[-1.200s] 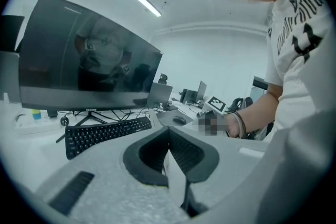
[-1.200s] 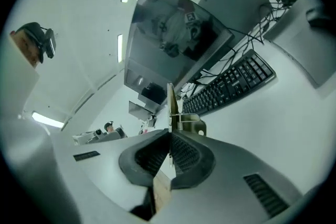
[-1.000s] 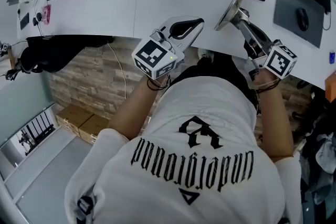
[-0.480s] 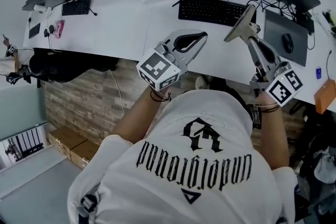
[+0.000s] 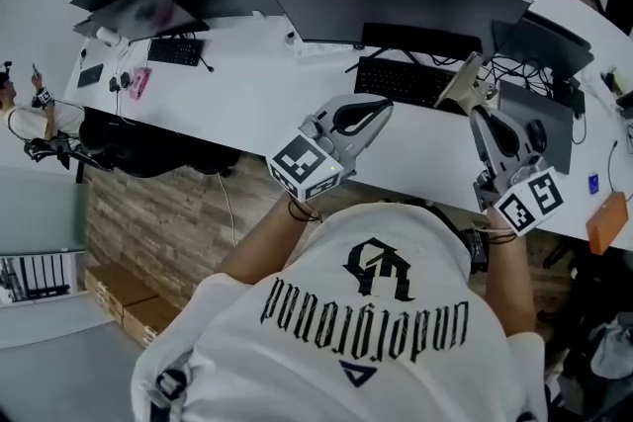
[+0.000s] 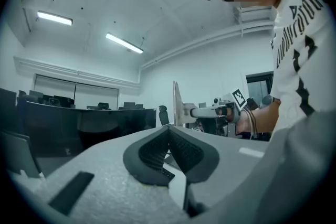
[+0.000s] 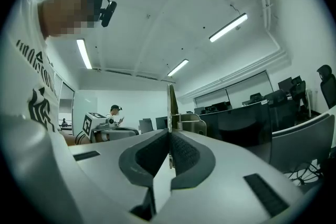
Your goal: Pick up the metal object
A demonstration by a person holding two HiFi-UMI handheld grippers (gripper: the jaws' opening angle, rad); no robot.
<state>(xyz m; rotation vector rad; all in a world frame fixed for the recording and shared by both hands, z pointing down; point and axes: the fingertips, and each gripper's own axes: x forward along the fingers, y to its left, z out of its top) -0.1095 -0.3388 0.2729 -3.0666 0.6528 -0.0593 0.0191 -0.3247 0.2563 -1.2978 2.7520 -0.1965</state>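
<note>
Metal object [image 5: 461,84] gleaming pale silver. Left gripper [image 5: 379,106], right gripper [image 5: 477,106] showing light grey shells, dark ribbed pads [image 6: 186,152], black-and-white square markers on cubes [image 5: 305,166]. Desk [image 5: 247,94] showing white; keyboard [image 5: 410,84], monitors [image 5: 396,0] showing black. T-shirt [image 5: 326,361] showing white, bearing black lettering. Floor [image 5: 148,203] showing brown plank pattern.

An office: long white desk [image 5: 247,94] carrying monitors [image 5: 396,0] and keyboards [image 5: 401,82]

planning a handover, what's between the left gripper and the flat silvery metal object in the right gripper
Head view: nothing stands between the left gripper and the flat silvery metal object; only the black keyboard on the white desk lies beneath that gap.
</note>
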